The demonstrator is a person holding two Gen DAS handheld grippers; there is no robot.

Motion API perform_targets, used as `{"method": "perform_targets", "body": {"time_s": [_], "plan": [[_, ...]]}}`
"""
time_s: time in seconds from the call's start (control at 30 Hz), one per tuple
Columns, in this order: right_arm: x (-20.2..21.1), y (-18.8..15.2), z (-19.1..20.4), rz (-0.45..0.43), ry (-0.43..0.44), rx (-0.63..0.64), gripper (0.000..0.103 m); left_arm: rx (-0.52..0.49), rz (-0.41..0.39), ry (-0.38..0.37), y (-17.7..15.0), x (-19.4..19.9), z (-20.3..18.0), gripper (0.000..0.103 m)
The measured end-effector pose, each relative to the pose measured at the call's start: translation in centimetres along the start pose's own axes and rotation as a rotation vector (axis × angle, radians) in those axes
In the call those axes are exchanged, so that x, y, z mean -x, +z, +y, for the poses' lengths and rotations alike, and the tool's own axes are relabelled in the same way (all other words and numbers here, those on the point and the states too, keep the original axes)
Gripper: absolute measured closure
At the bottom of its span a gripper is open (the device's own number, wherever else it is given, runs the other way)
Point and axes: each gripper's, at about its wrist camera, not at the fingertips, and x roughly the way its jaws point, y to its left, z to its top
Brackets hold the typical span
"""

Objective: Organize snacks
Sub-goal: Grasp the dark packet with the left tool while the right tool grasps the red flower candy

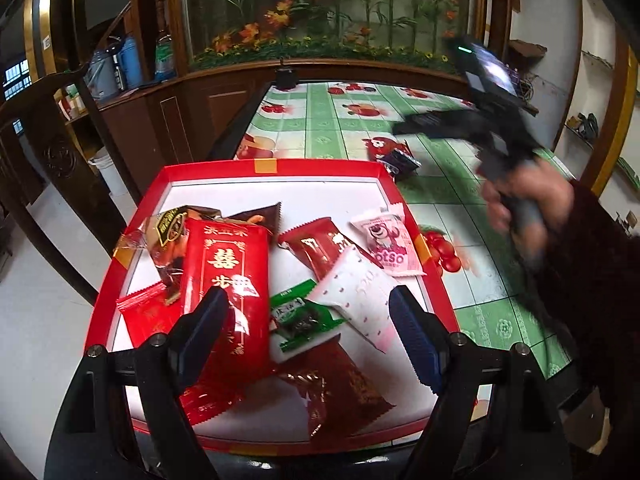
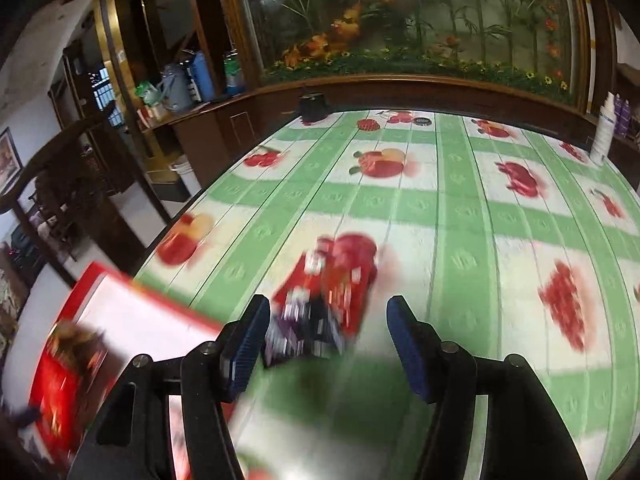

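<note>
the left gripper (image 1: pixel 308 320) points forward and steeply down, its two dark blue-padded fingers (image 1: pixel 414 338) spread wide apart with nothing pressed between them. ahead of it and off to its right, the right hand (image 1: pixel 520 208) shows as a blur, wrapped around the handle of the right gripper, with a dark fuzzy sleeve (image 1: pixel 592 280) trailing back toward the lower right. in its own view the right gripper (image 2: pixel 328 340) also tilts forward and down, fingers (image 2: pixel 250 340) parted and gripping nothing; the pads touch nothing on either side. the scene beyond its fingertips is smeared, while the fingers themselves look sharp.
</note>
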Motion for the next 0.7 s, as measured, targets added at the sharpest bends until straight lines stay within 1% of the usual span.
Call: {"method": "perform_targets", "body": {"time_s": [0.1, 0.17, 0.2, 0.23, 0.27, 0.3, 0.33, 0.4, 0.53, 0.7], "plan": [[-2.9, 2.0, 0.5, -0.003, 0.006, 0.002, 0.040, -0.002, 0.004, -0.007, 0.0, 0.0, 0.0, 0.020], [-4.9, 2.9, 0.8, 0.019, -0.002, -0.003, 0.041, -0.006, 0.009, -0.010, -0.1, 0.0, 0.0, 0.020], [-5.9, 3.2, 1.0, 0.039, -0.006, 0.003, 0.044, -0.007, 0.011, -0.007, -0.1, -0.1, 0.0, 0.020], [-6.8, 3.3, 1.2, 0.060, -0.022, 0.016, 0.056, -0.006, 0.014, -0.003, -0.1, -0.1, 0.1, 0.020], [-8.0, 3.2, 1.6, 0.099, -0.064, 0.046, 0.062, -0.004, 0.014, -0.002, -0.1, -0.1, 0.2, 0.020], [-8.5, 3.0, 1.8, 0.124, -0.085, 0.064, 0.067, 0.001, 0.014, -0.001, 0.0, -0.2, 0.4, 0.020], [-8.9, 2.6, 2.0, 0.147, -0.103, 0.085, 0.068, 0.008, 0.015, 0.000, 0.0, -0.2, 0.6, 0.020], [-8.3, 1.8, 2.5, 0.118, -0.119, 0.140, 0.068, 0.024, 0.023, -0.001, 0.1, -0.6, 1.0, 0.020], [-6.7, 0.1, 2.2, 0.127, -0.104, 0.175, 0.068, 0.035, 0.036, -0.012, 0.0, -0.7, 0.9, 0.020], [-3.5, -2.8, 1.1, 0.127, -0.091, 0.191, 0.068, 0.016, 0.041, -0.020, -0.3, -0.6, -0.2, 0.020]]}}
